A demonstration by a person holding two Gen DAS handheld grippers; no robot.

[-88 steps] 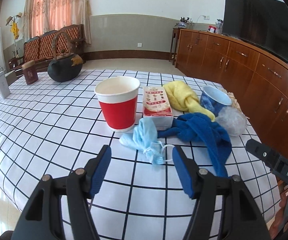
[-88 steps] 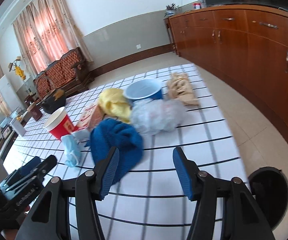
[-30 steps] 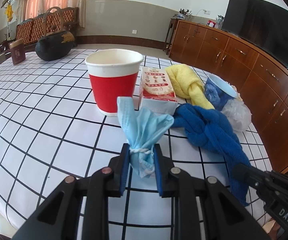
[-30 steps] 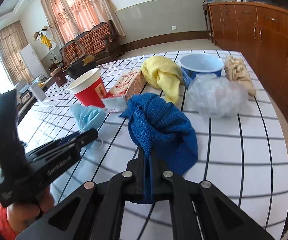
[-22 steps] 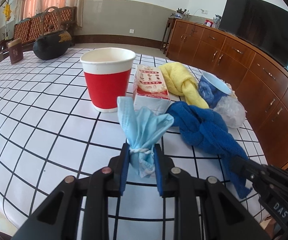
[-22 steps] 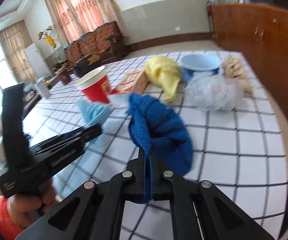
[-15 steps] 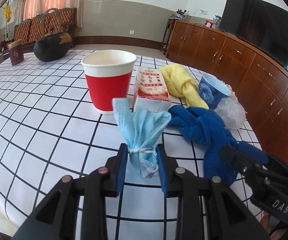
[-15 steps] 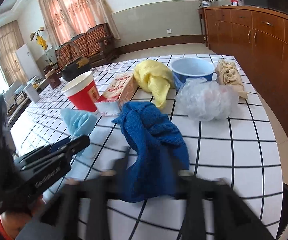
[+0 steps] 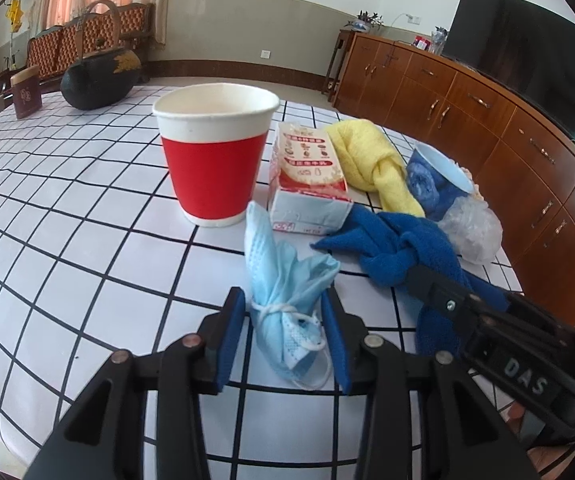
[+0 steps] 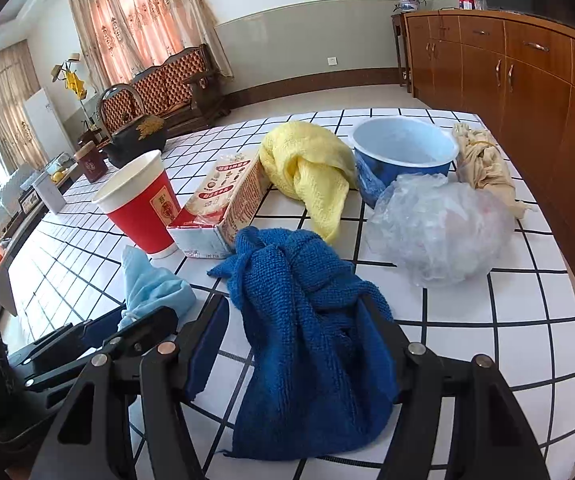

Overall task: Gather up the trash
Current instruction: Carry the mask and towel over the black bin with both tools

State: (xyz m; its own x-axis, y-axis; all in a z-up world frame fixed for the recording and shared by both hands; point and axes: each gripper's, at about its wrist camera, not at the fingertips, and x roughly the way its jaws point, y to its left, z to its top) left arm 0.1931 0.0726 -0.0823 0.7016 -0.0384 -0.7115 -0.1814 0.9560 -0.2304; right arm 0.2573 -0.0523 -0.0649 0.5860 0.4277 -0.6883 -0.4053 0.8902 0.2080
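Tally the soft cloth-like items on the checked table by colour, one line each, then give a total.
Dark blue: 1, the knotted blue towel
Yellow: 1, the yellow cloth
Light blue: 1, the face mask
Beige: 1, the beige cloth
Total: 4

Face mask (image 9: 287, 300) lies on the desk (image 9: 87, 248) between the jaws of the left gripper (image 9: 283, 340); paper cup (image 9: 215, 160) stands just beyond it, carton (image 9: 307, 176) beside the cup to the right. Knotted towel (image 10: 311, 320) lies between the jaws of the right gripper (image 10: 299, 344), which sits right of the left one. Beyond the towel: second cloth (image 10: 307, 164), bowl (image 10: 403, 152) to its right, plastic bag (image 10: 435, 228) before the bowl, bundled rag (image 10: 483, 164) at far right. Kettle (image 9: 95, 76) far back left.
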